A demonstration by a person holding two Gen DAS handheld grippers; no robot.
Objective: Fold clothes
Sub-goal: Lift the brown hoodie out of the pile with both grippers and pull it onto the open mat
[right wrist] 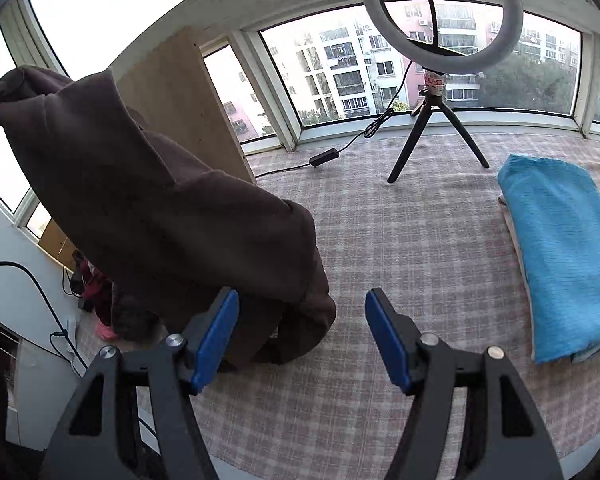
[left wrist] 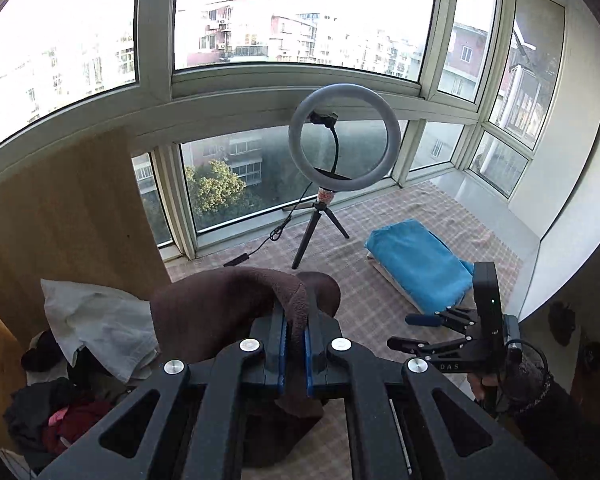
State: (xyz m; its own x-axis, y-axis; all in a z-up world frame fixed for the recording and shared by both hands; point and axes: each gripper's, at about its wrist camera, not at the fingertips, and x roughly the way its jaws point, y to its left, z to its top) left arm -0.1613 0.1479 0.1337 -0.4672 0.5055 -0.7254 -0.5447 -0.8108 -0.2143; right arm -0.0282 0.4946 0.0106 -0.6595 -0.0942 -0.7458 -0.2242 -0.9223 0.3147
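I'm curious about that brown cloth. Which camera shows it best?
The right wrist view: the brown cloth hangs nearly whole, its bottom on the bed. The left wrist view shows only a bunched part pinched in the left claw.

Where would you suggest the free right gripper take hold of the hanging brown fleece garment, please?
The brown fleece garment hangs from the shut left gripper, its lower end bunched on the checked cloth. I would probably grip the hanging right edge just above that bunch, approaching from the right with the open right gripper, since that edge faces its fingers unobstructed.
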